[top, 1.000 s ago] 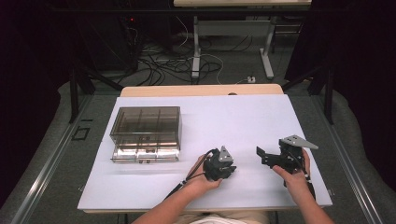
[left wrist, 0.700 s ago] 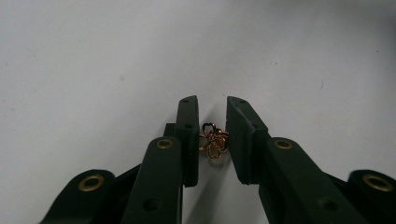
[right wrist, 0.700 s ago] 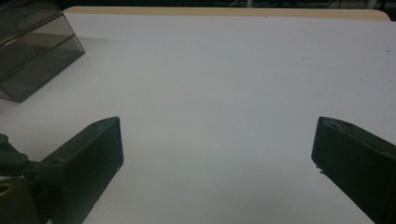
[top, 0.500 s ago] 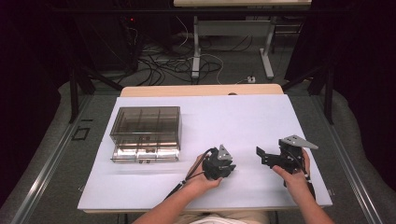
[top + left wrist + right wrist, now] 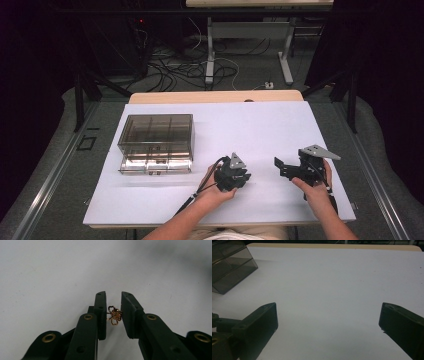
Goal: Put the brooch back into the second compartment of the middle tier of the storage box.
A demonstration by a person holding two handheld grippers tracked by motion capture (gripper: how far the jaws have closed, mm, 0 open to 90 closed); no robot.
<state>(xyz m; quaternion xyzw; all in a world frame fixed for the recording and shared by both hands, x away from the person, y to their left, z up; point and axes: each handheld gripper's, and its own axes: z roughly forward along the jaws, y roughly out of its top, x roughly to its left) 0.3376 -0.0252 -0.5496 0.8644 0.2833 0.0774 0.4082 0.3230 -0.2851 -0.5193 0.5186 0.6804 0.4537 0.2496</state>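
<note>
Low in the centre of the high view, the left hand-held gripper points down at the white desk, hiding what it carries. Its own view shows a small gold wire trinket, too fine to identify, pinched between nearly closed jaws just above the desk. At lower right, the right hand-held gripper gapes wide, empty. A smoky clear compartment box sits left of centre, well apart.
</note>
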